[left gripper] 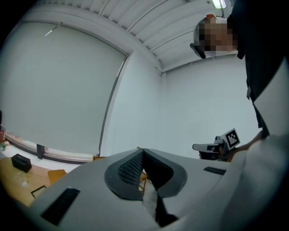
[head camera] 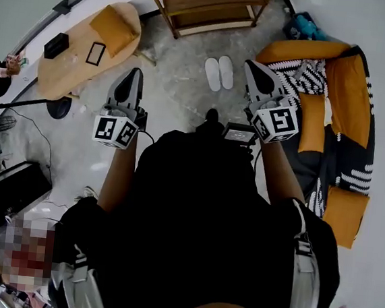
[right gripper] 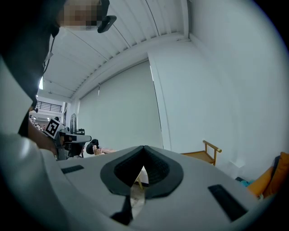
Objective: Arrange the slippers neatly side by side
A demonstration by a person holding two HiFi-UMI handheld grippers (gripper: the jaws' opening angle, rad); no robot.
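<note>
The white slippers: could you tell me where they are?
Head view, top centre: slippers on the floor, below the wooden shelf, left of the orange sofa.

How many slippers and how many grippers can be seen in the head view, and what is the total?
White slippers: 2
Grippers (left gripper, right gripper): 2
Total: 4
</note>
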